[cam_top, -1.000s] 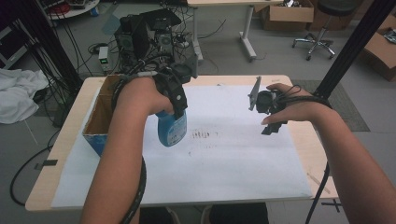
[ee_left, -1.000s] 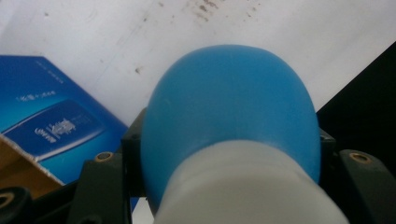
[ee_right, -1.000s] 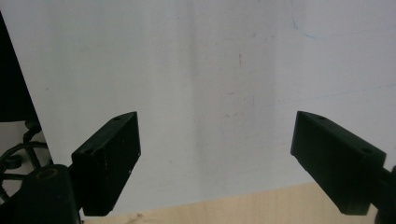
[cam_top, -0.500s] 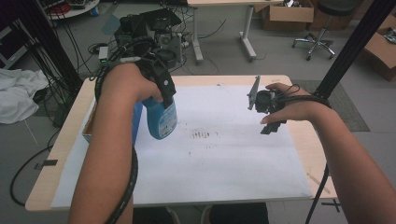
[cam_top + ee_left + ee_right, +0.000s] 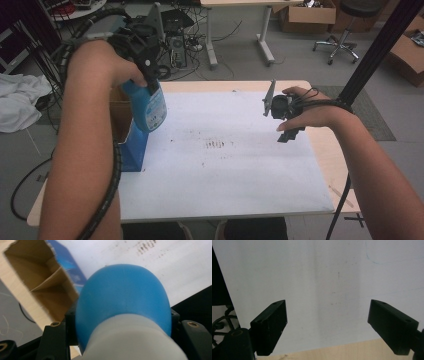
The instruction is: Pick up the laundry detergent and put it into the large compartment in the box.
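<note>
Holding the blue bottle [image 5: 149, 104] in your left gripper [image 5: 145, 60], you have it up in the air above the desk's left edge, bottom end hanging down over the open cardboard box [image 5: 131, 142] that sits at that edge. In the left gripper view the jaws pinch the bottle [image 5: 123, 302] from both sides, near its pale top. Your right gripper [image 5: 282, 107] hovers over the white sheet [image 5: 240, 180] near the desk's right edge, its jaws spread wide with nothing between them. Faint brown marks [image 5: 216, 145] sit mid-sheet, well apart from both grippers.
</note>
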`<state>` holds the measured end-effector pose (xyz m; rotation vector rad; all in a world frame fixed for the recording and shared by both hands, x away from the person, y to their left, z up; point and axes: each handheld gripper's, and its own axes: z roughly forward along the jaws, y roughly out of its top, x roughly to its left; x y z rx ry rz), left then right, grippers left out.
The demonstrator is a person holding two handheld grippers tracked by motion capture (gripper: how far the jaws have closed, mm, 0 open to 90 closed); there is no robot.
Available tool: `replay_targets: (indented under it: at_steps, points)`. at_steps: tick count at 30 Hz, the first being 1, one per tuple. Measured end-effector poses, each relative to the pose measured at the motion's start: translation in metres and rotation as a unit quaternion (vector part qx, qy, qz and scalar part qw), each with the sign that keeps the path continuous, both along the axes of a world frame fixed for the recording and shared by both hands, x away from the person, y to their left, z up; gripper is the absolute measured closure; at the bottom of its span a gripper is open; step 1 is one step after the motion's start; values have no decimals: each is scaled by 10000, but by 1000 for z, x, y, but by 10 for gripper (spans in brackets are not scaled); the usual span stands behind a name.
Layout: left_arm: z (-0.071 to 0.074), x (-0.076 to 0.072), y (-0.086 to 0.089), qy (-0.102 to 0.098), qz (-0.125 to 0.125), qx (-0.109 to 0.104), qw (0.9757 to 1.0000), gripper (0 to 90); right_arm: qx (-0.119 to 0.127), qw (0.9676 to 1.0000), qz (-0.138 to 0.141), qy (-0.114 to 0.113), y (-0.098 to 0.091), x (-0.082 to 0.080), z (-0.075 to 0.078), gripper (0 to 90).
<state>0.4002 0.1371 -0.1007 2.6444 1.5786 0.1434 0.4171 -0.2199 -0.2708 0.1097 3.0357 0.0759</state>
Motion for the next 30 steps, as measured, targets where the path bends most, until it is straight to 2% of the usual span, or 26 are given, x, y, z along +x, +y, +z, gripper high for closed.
replay_targets:
  at_steps: [3, 4, 7, 8, 9, 13, 17, 18, 19, 22, 30]
  points:
    - [4, 1, 9, 23, 121, 1, 9999, 391, 2, 10000, -21, -5, 0, 0, 1, 159]
    - [8, 2, 19, 36, 281, -23, 9996, 391, 4, 10000, -19, -13, 0, 0, 1, 159]
    - [14, 2, 32, 11, 514, -12, 9987, 391, 5, 10000, -26, -18, 0, 0, 1, 159]
    - [14, 2, 32, 11, 514, -12, 9987, 391, 6, 10000, -27, -13, 0, 0, 1, 159]
    - [16, 2, 40, -54, 695, -13, 9976, 391, -1, 10000, -24, -12, -1, 0, 1, 159]
    - [19, 2, 55, -81, 1070, -2, 9942, 391, 9, 10000, -29, 4, -2, 0, 1, 159]
    - [17, 2, 68, -67, 1474, 20, 9891, 391, -7, 10000, -39, -5, -2, 0, 2, 159]
    - [16, 3, 70, -57, 1540, 32, 9881, 391, -4, 10000, -36, -2, -2, 0, 2, 159]
    - [16, 3, 70, -57, 1540, 32, 9881, 391, -3, 10000, -32, -13, -2, 0, 2, 159]
    - [12, 4, 79, -61, 1745, 12, 9846, 391, -6, 10000, -32, -11, -1, 0, 3, 159]
    - [4, 5, 91, -108, 1968, 55, 9804, 391, -12, 10000, -16, -14, 0, 0, 2, 159]
